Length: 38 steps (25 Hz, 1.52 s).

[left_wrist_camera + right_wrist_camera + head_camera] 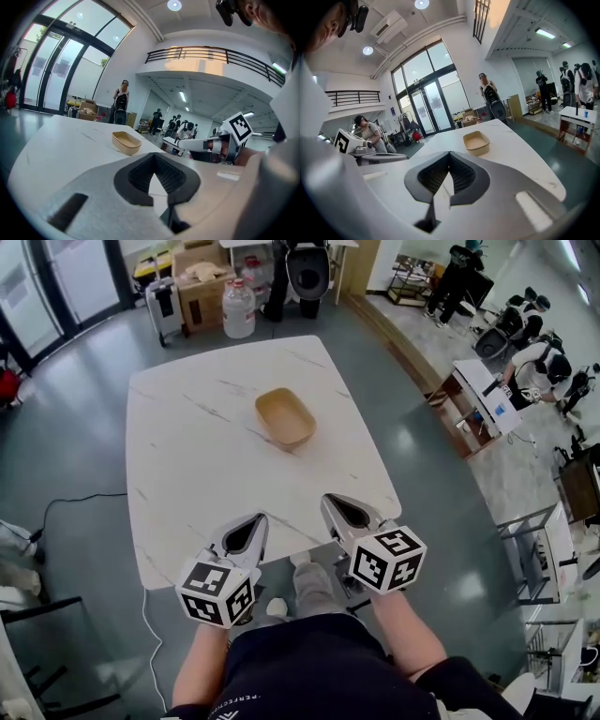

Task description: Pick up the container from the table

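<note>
Head view: approach step, left gripper (253, 521) and right gripper (336, 503) at the table's (187, 456) near edge (both pinched closed, empty). Next, open and reach the seemingly empty container (284, 416).

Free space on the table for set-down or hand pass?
Only the container sits on the table, right of centre. Bare: left half, far strip behind it, near strip between it and the left gripper and right gripper. Nothing crowded.
</note>
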### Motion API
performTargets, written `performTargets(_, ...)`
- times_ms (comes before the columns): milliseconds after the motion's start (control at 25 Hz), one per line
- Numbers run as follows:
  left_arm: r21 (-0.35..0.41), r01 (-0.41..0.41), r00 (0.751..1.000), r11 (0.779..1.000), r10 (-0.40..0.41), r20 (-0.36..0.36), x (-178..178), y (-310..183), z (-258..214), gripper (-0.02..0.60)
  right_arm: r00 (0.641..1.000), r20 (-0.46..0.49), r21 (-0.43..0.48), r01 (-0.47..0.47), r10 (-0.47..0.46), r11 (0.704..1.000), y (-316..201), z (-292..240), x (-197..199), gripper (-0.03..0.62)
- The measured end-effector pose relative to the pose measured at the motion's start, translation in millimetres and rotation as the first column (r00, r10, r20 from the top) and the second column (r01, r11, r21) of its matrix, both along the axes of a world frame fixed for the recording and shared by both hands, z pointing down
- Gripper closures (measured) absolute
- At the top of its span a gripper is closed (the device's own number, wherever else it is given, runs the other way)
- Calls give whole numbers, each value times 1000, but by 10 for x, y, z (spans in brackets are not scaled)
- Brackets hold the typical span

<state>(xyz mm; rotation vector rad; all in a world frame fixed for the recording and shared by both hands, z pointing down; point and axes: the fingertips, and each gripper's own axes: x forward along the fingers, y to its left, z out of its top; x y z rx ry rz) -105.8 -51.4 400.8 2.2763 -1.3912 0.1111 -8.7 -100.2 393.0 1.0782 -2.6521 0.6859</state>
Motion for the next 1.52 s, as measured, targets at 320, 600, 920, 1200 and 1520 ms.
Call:
performTargets(320,1,41,999,999,-41,21,102,-725,35,588,999,5,8,45,-45,999,-763,5,52,595)
performTargets(600,-32,67,997,997,-65,47,165,-1286,118,588,997,-11,-17,76,-77,997,-1353,89,53,595)
performTargets(920,-85,152,988,985,-148,47,76,-1745,352,588,993,-17,-73,118,-119,990,-1871,333,7,595)
performTargets(1200,-146,192,981,970,-184,69,13,-2046,592,588,987,-32,-127,154,-159,980,-2176,591,-87,588)
performTargets(1520,-182,279,960,943,-272,62,-117,-2300,753,565,986,-56,-138,149,-158,979,-2458,813,-160,561)
